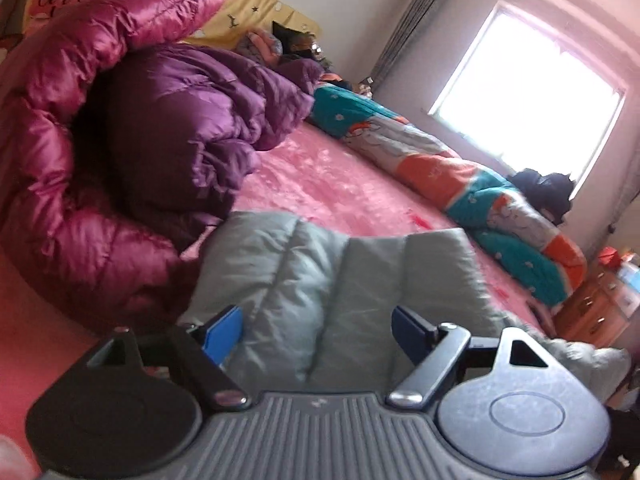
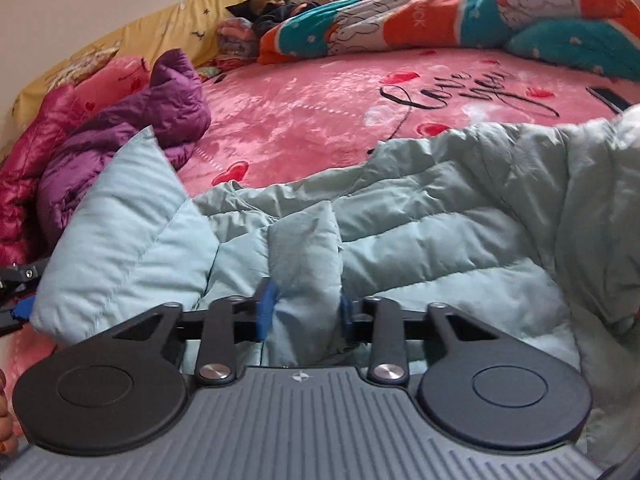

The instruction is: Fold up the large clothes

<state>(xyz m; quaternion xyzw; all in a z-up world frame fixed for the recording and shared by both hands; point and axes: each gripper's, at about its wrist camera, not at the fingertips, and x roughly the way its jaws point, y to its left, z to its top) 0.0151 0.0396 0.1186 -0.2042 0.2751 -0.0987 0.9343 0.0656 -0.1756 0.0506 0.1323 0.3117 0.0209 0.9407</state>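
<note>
The pale green down jacket (image 2: 400, 216) is lying across the near edge of the pink bedspread (image 2: 320, 104), and it is only partly flattened: the quilted body is spreading out to the right, still rumpled and bunching up at the far right, while a puffy panel, probably a sleeve or a front flap, is standing up at the left.

The right gripper (image 2: 306, 312) is pinching a raised ridge of that jacket's fabric; its blue pads are pressing in on both sides of the fold, so the jaws are sitting narrow with cloth between them. The left gripper (image 1: 318, 332) is hovering over the jacket's grey-green quilting with its jaws standing wide; the fabric is lying under and between the fingers (image 1: 224, 334), but the pads are not pressing on it, so it is holding nothing.

Judging from how things lie, the folding of this jacket is only getting started: no clean fold is showing and the edges are not lined up. The sleeves, wherever they end up, are still waiting to be brought in before the body can be doubled over.

Further along the bed, a purple down jacket (image 1: 192, 128) and a magenta down coat (image 1: 68, 152) are lying heaped together, unfolded, so they look like work still left. A teal and orange quilt (image 2: 460, 12) is rolled along the far side.
</note>
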